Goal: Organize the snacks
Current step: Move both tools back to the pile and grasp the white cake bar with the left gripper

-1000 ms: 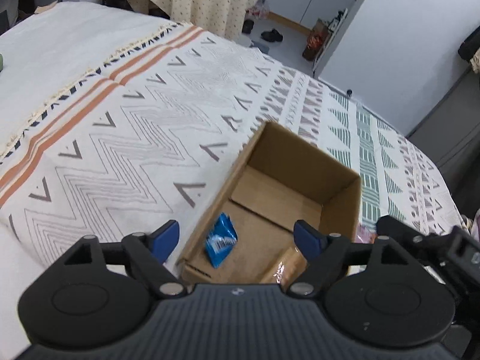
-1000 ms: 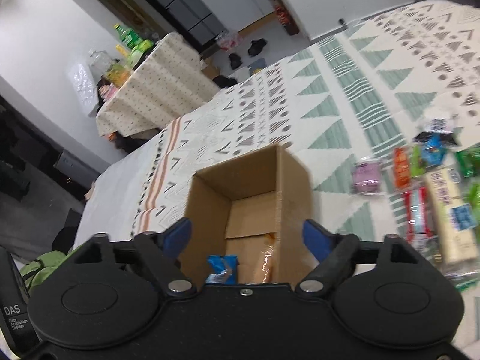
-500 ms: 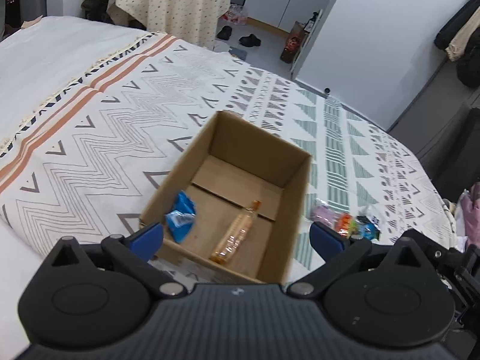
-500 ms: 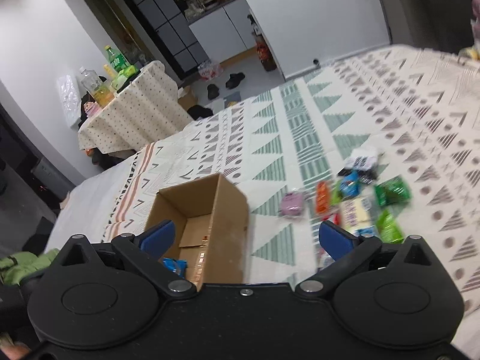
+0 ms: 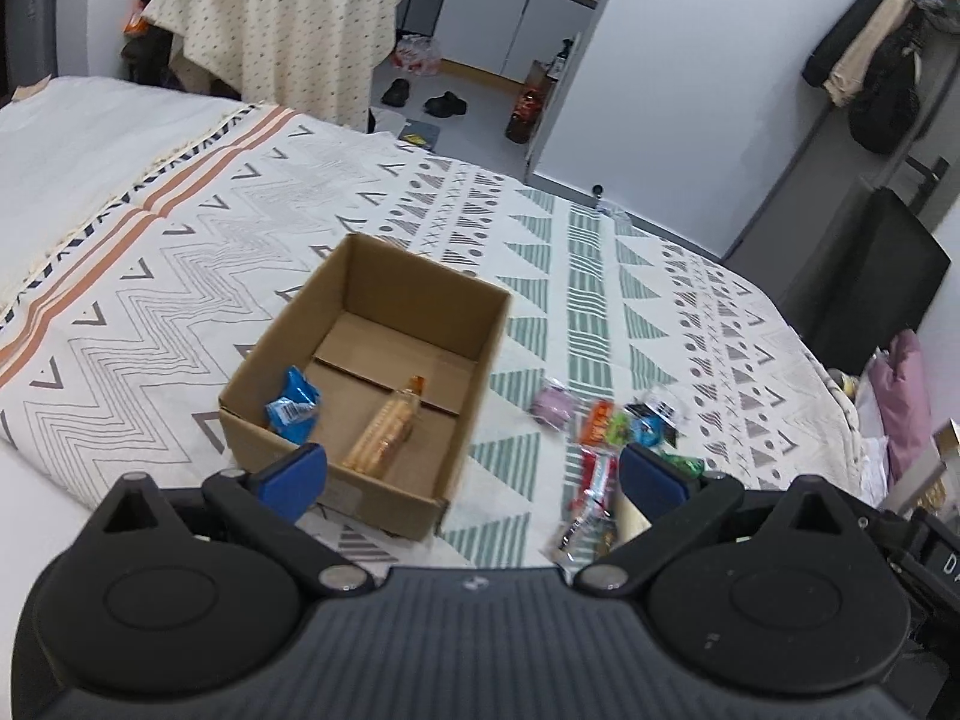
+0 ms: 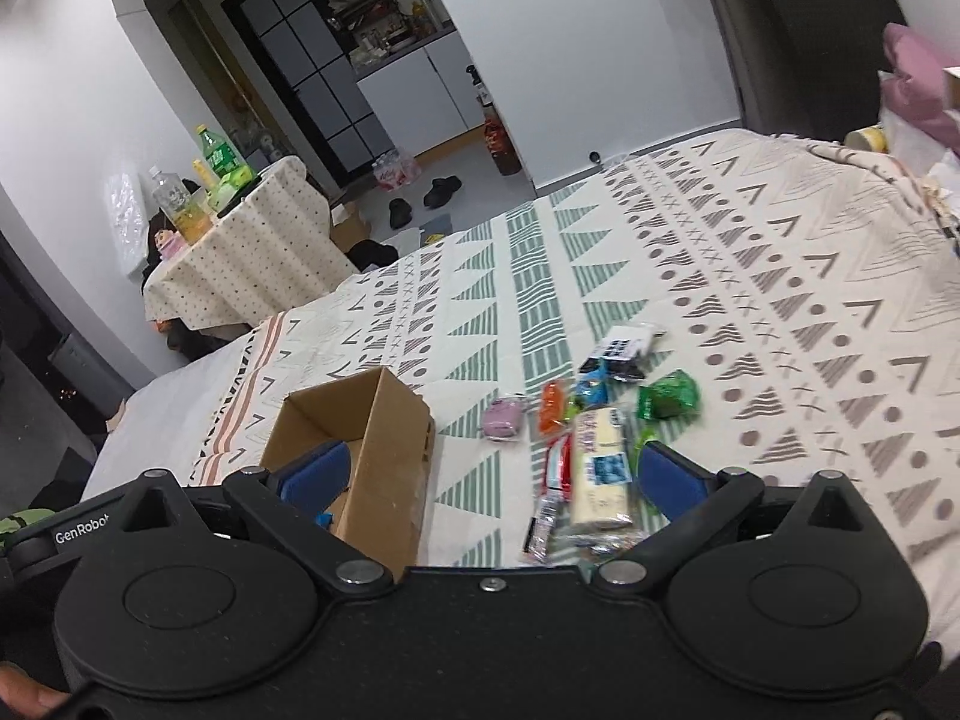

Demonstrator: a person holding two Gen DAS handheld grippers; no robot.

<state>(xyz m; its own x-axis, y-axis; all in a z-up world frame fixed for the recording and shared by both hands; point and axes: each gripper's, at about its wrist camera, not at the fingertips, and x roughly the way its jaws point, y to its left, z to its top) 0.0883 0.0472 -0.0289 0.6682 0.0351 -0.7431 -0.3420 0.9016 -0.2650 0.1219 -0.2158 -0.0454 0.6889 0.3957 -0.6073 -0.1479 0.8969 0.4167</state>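
An open cardboard box (image 5: pixel 480 354) (image 6: pixel 393 438) stands on the patterned bedspread. Inside it lie a blue snack packet (image 5: pixel 294 405) and a clear tube of biscuits (image 5: pixel 384 435). To the right of the box is a loose pile of snacks (image 6: pixel 594 420) (image 5: pixel 606 426): a pink packet (image 6: pixel 504 420), an orange one (image 6: pixel 551 407), a long pale wafer pack (image 6: pixel 600 468), a green packet (image 6: pixel 669 395). My left gripper (image 5: pixel 471 474) hangs open above the box's near right corner, holding nothing. Open and empty too, my right gripper (image 6: pixel 492 477) is above the gap between box and pile.
The patterned bedspread (image 6: pixel 750 276) stretches far and to the right of the pile. A covered side table (image 5: pixel 282 24) with bottles stands beyond the bed. Shoes (image 5: pixel 444 102) lie on the floor. Pink cloth (image 6: pixel 918 78) sits at the bed's right edge.
Both grippers have drawn back from the box, risen and swung right, bringing the snack pile into view. Their jaws have spread wider. The blue packet and biscuit tube stay in the box.
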